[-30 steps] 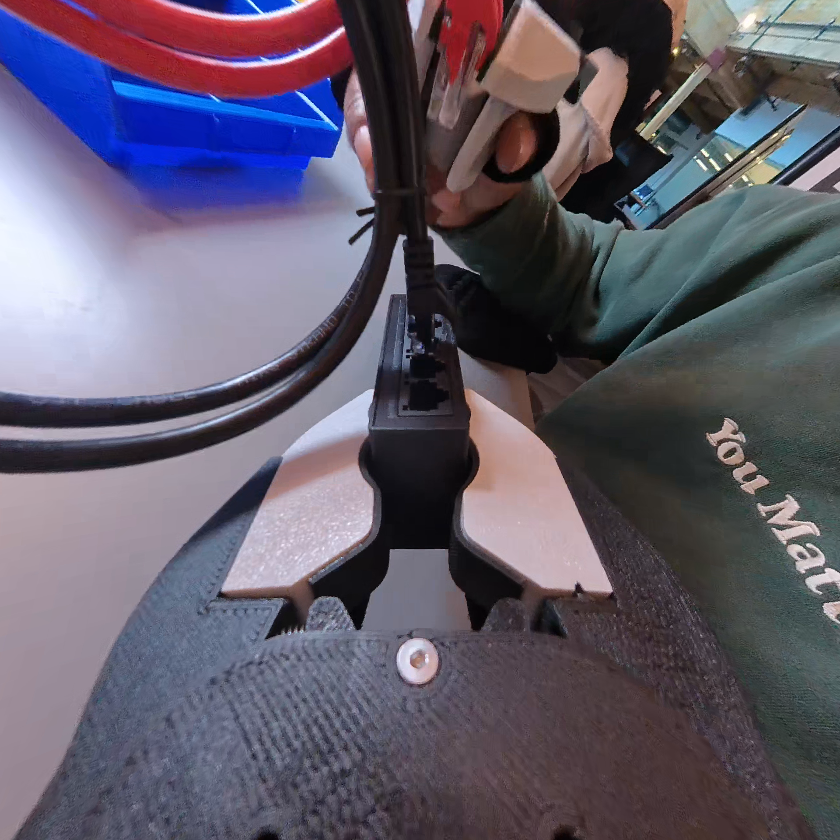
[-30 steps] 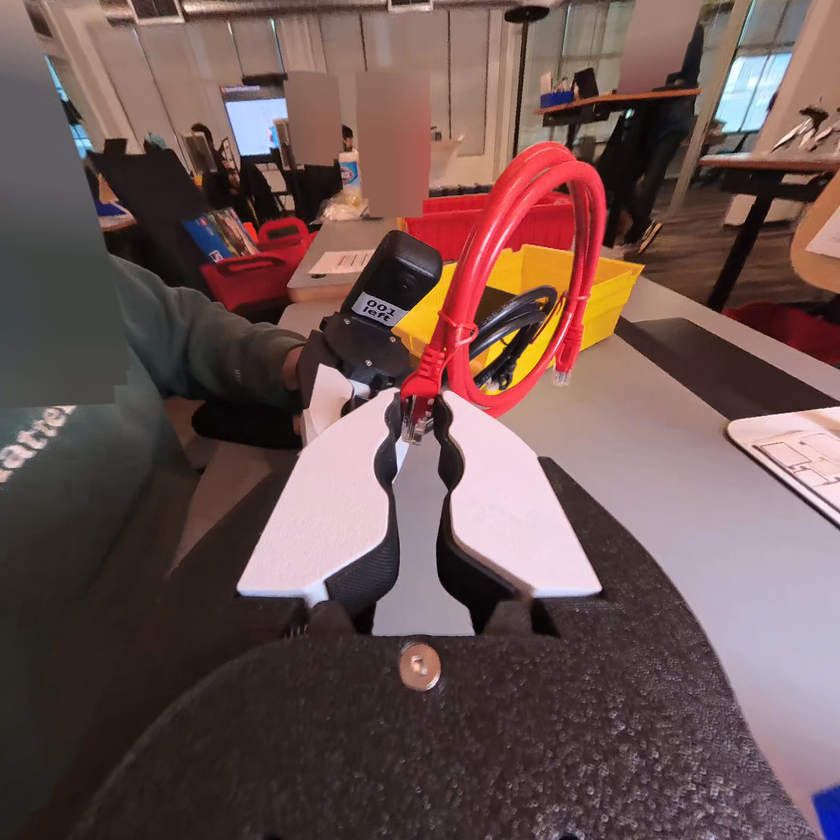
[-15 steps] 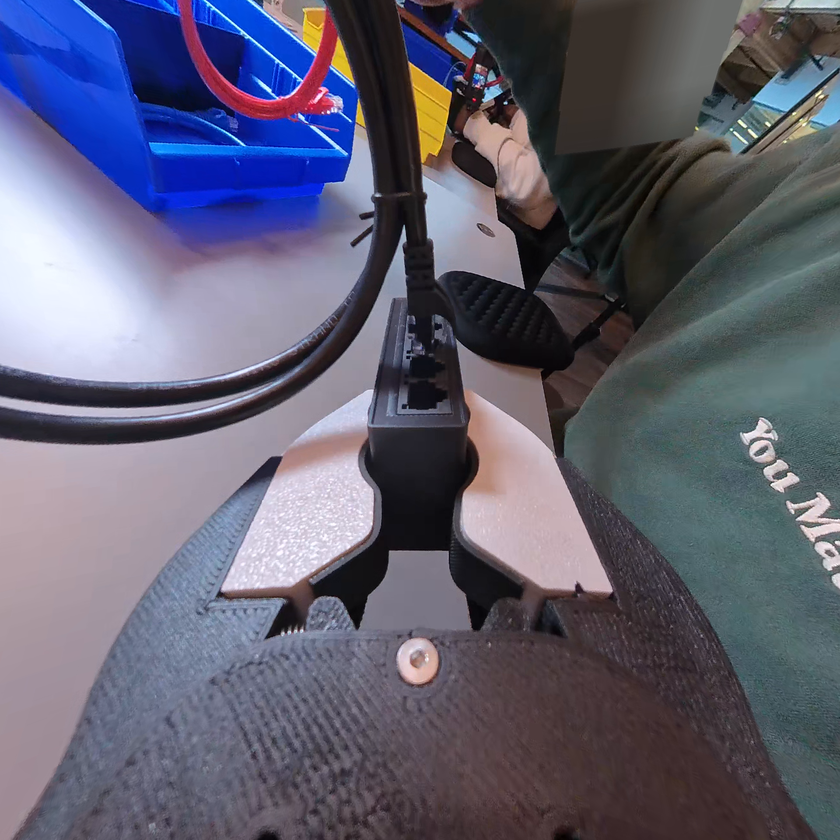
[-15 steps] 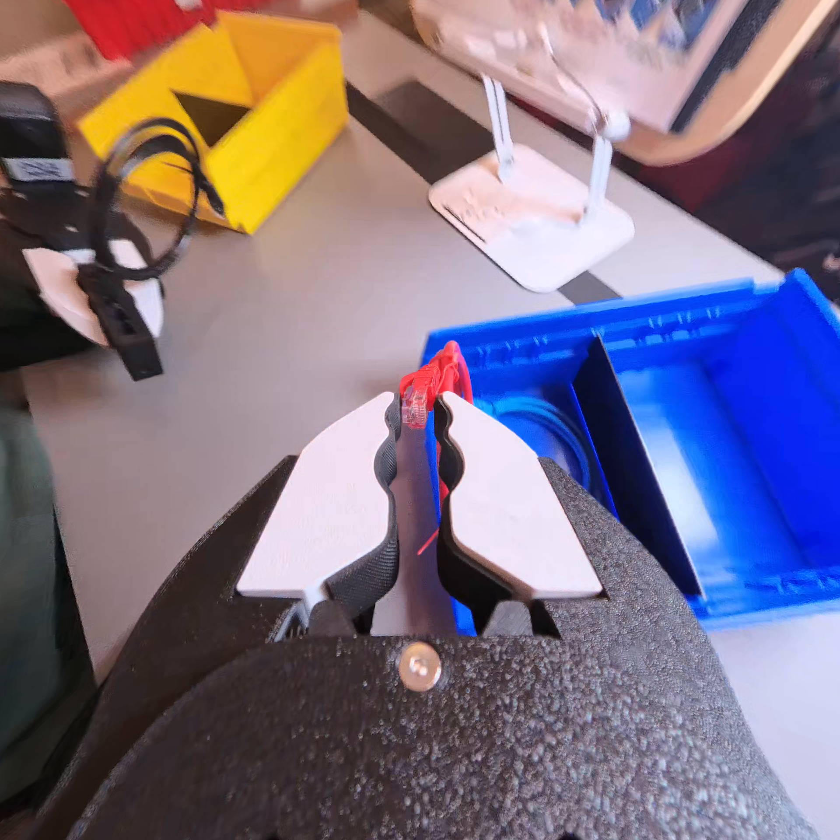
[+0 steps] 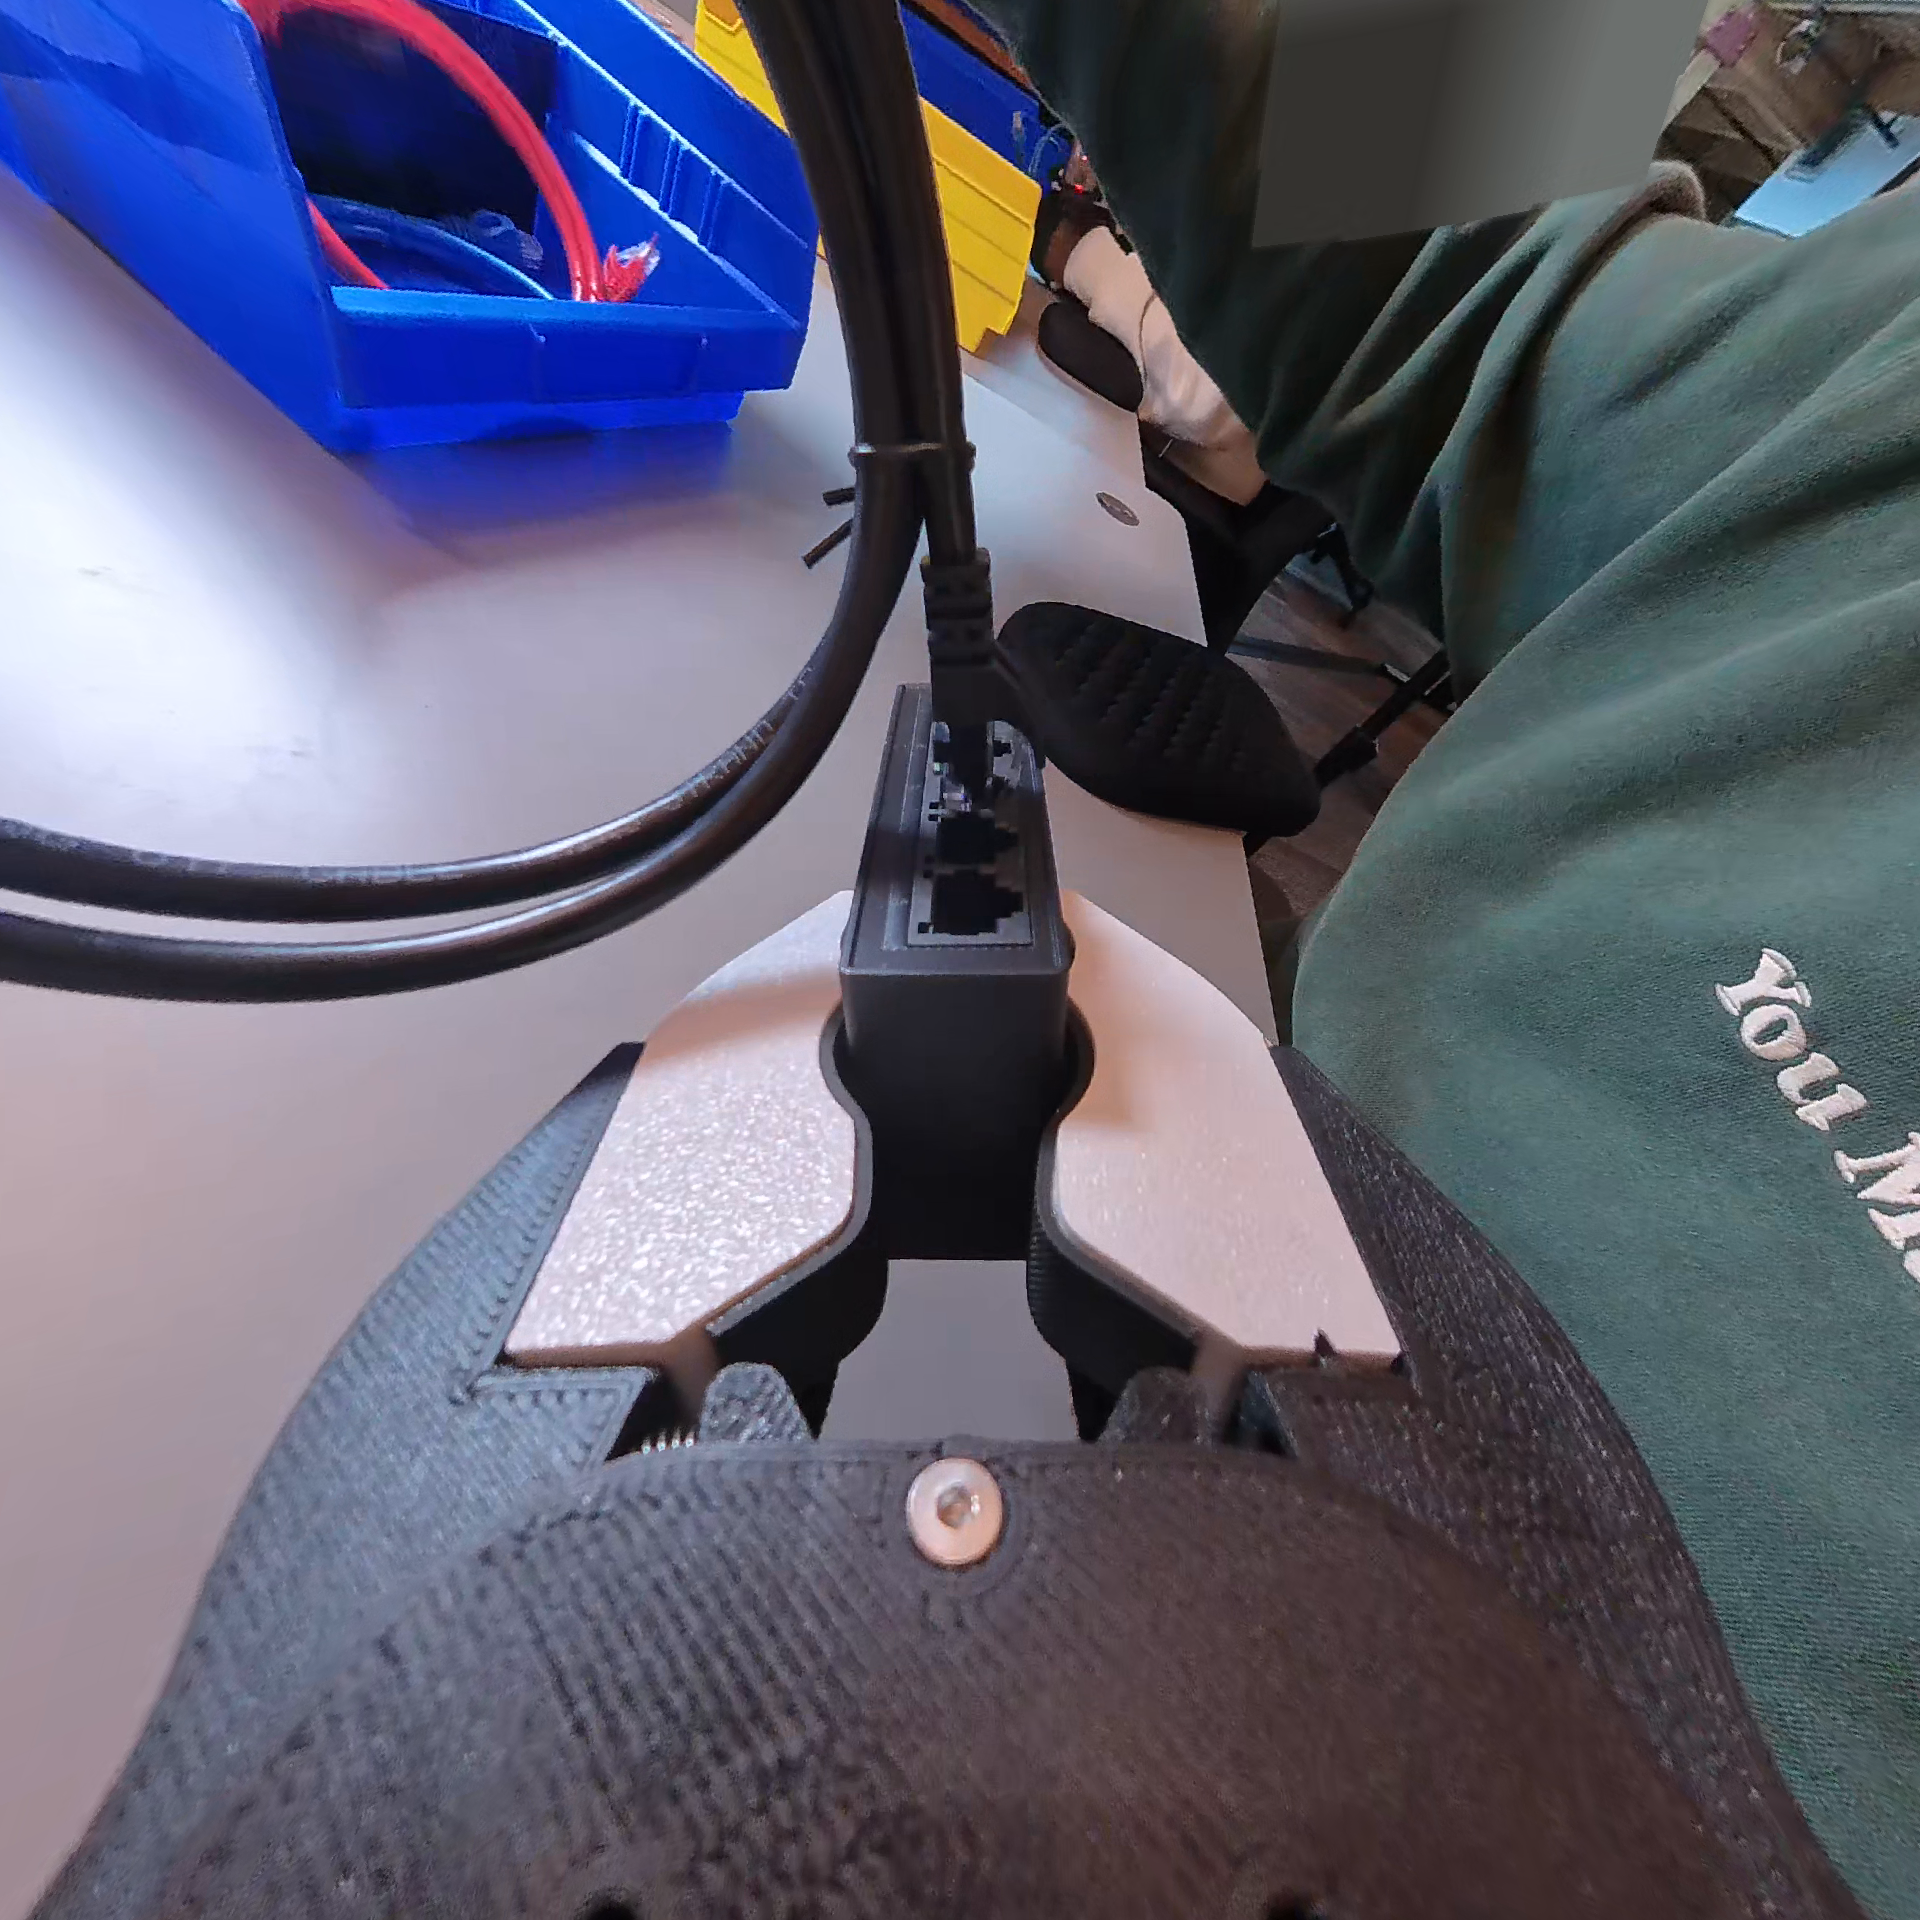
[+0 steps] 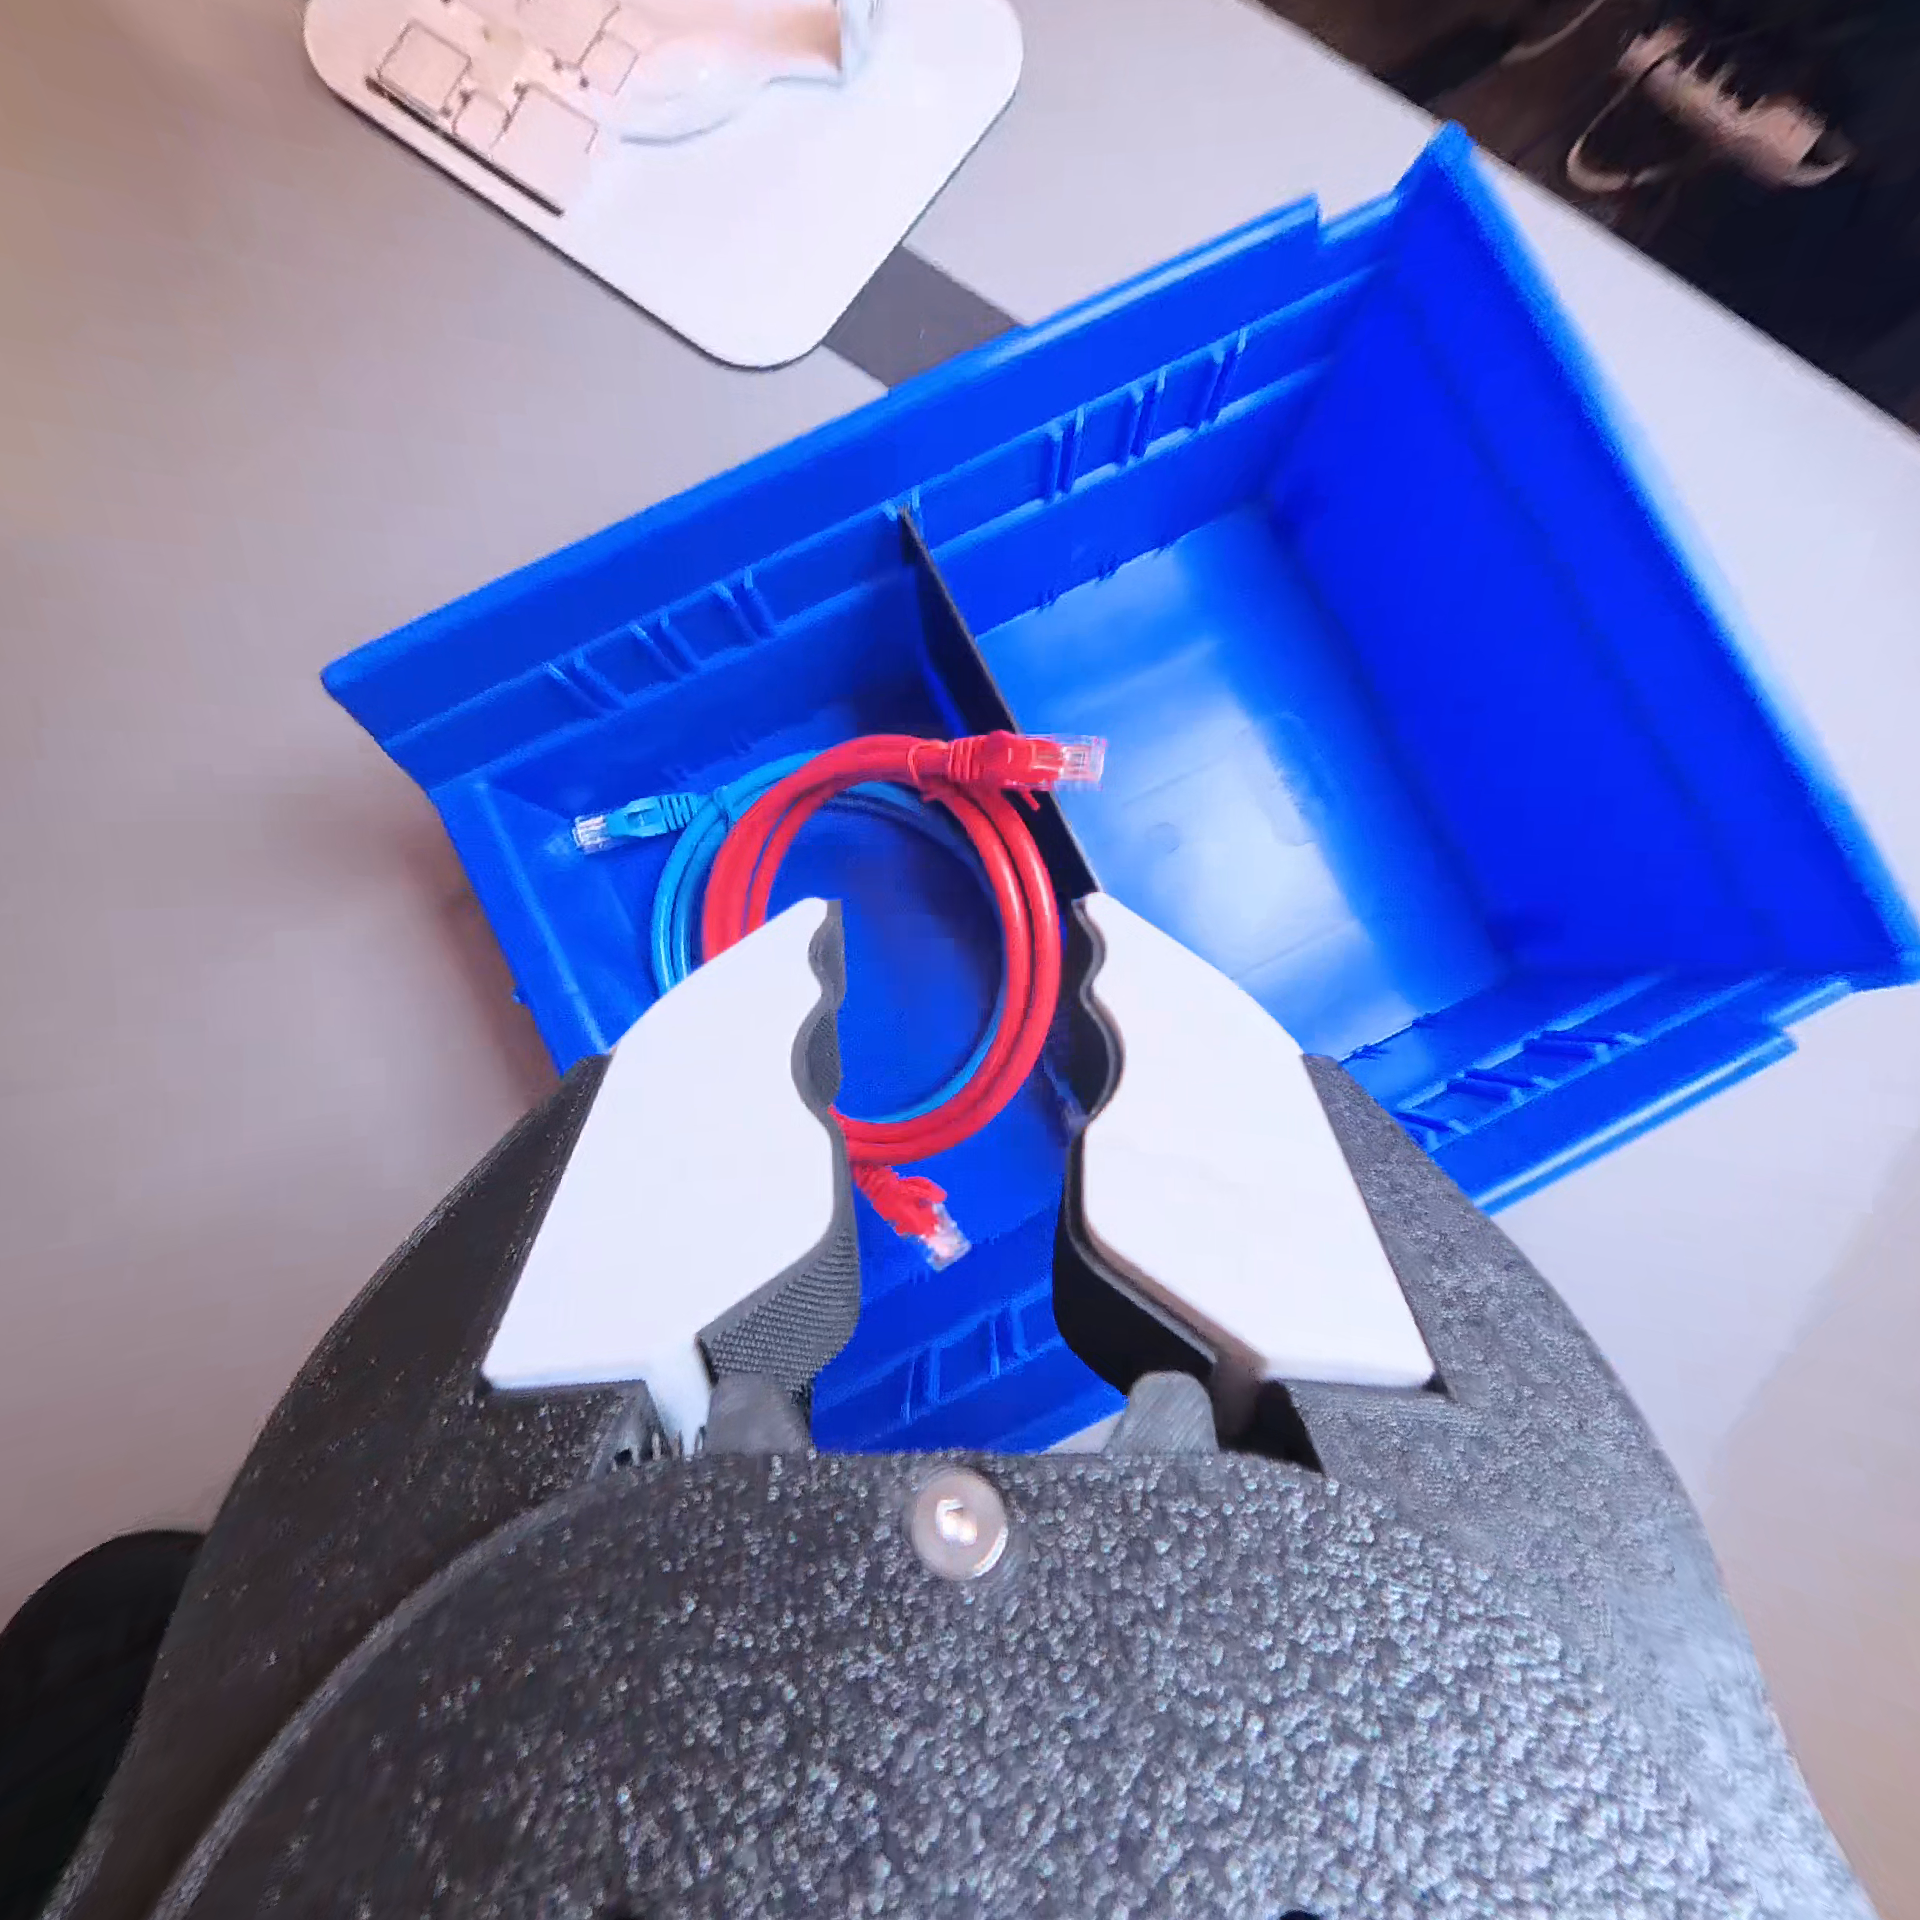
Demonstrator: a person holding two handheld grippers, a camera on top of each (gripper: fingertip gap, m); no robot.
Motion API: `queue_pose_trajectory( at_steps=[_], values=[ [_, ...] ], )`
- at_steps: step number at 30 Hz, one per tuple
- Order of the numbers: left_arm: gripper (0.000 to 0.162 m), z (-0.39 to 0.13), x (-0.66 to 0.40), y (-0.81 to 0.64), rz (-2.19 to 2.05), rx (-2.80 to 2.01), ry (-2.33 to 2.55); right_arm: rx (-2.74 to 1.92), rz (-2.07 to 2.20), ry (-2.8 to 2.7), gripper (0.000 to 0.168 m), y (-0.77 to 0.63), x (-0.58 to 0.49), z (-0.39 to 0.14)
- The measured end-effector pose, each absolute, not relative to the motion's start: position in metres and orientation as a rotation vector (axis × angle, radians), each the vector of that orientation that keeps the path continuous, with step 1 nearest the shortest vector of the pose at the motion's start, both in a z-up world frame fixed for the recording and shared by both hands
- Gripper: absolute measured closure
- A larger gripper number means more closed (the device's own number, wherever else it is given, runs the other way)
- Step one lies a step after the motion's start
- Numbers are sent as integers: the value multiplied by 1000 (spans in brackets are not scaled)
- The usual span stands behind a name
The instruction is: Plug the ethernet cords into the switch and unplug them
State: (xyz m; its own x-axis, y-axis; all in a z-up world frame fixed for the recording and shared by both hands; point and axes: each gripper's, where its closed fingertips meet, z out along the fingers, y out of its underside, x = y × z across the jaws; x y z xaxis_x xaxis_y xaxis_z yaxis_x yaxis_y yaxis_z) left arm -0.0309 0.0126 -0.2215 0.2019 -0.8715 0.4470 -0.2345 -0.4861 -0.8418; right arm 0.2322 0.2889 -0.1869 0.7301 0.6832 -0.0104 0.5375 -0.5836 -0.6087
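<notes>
My left gripper point(image 5: 956, 971) is shut on a small black switch point(image 5: 956, 997) and holds it above the grey table. A black ethernet cord point(image 5: 951, 623) is plugged into the switch's far port; its coiled loops hang off to the left. The two nearer ports are empty. My right gripper point(image 6: 956, 914) is open and empty, hovering over the left compartment of a blue bin point(image 6: 1558, 540). A coiled red cord point(image 6: 1023, 883) lies in that compartment on top of a blue cord point(image 6: 665, 914). The red cord also shows in the left wrist view point(image 5: 566, 218).
The bin's right compartment point(image 6: 1299, 790) holds nothing. A white stand base point(image 6: 727, 177) sits on the table beyond the bin. A yellow bin point(image 5: 977, 208) stands behind the blue bin point(image 5: 540, 343). A person's green sleeve point(image 5: 1610, 727) fills the right side, with a black chair armrest point(image 5: 1143, 717) below. There is about 40 cm between the tips of the two grippers.
My right gripper carried the red cord from beside the switch over to the blue bin, opened, and the cord now lies in the left compartment. The left gripper still holds the switch.
</notes>
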Motion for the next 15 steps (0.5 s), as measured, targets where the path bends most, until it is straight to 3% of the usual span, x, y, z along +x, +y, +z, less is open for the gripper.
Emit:
queue_pose_trajectory(
  at_steps=[6,15],
  values=[
    [133,-225,-32,17,-1294,-1866,1011,-2152,356,-972,124,269,205,-157],
    [133,-231,-30,20,-1225,-1878,1021,-1811,1032,-1262,131,122,53,-153]
  ],
)
